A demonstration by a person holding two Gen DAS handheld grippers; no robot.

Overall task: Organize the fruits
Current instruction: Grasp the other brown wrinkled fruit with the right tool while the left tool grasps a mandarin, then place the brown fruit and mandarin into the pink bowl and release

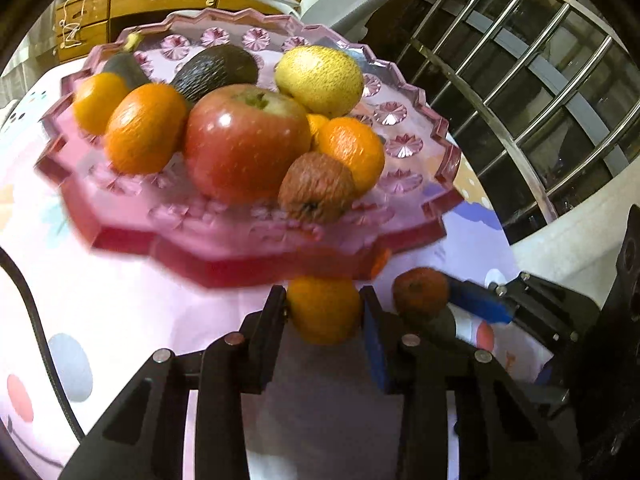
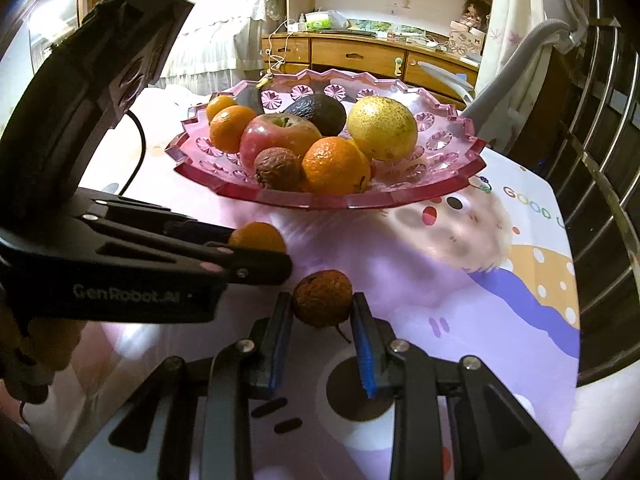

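A small orange mandarin (image 1: pixel 324 310) is clamped between the pads of the left gripper (image 1: pixel 324 312), just in front of the near rim of the pink glass dish (image 1: pixel 248 268). A shrivelled brown fruit (image 2: pixel 322 298) is gripped in the same way by the right gripper (image 2: pixel 322 308), whose jaws are fully closed on it; a thin stalk is seen beneath it. The two grippers are held side by side over the patterned tablecloth (image 2: pixel 500 300), the held fruits near one another, and the left gripper's black body is seen across the left of the right wrist view, partly hiding the cloth behind it. A black cable (image 2: pixel 138 152) is trailed over the cloth on the left.

Beyond the grippers the dish is filled with fruit: a red apple (image 1: pixel 244 140) at the middle, a yellow-green citrus (image 1: pixel 320 80) at the far right, a dark avocado (image 1: pixel 218 68) behind the apple, mandarins to the left and right of it, and a second shrivelled brown fruit at the near edge.

A metal railing (image 1: pixel 520 80) is seen on the right, and a wooden chest of drawers (image 2: pixel 360 56) stands far behind the dish.
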